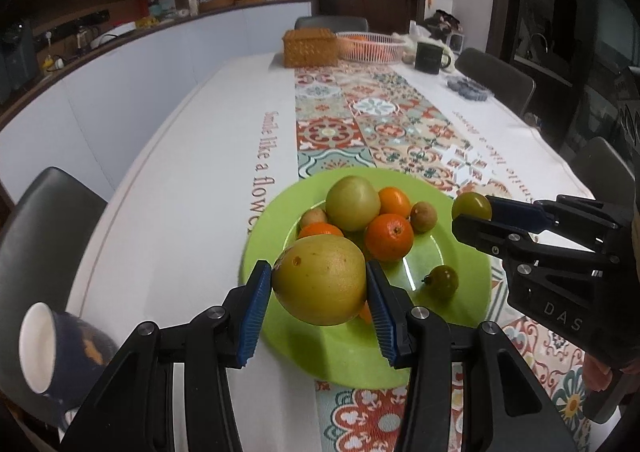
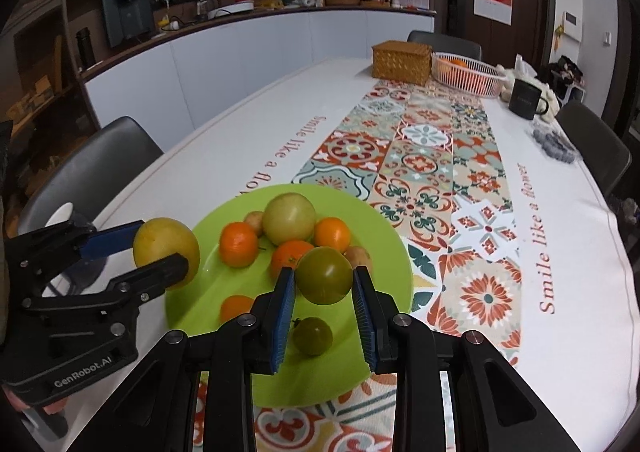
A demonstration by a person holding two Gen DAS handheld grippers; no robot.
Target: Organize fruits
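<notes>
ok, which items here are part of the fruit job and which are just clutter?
Job:
- yellow fruit in left gripper
- green tomato in right gripper
- green plate of fruit

Clutter:
- wicker box
- white basket
- black mug
- bowl

Lime-green plate [image 1: 332, 348]; orange mandarins [image 1: 389, 236]; yellow fruit [image 1: 320, 279]; red-teal floral tile-pattern runner [image 1: 352, 123]; blue-padded black jaws.

One green plate [image 2: 384, 236] carries three oranges [image 2: 238, 244], one large pale green fruit [image 2: 289, 218], two small brown fruits [image 2: 359, 254] and one small green tomato [image 2: 313, 335]. A yellow fruit [image 1: 320, 279] and a second green tomato [image 2: 324, 280] are clamped above it. Far off stand one wicker box [image 2: 401, 60], one white basket [image 2: 467, 74] and one dark mug [image 2: 525, 98].
</notes>
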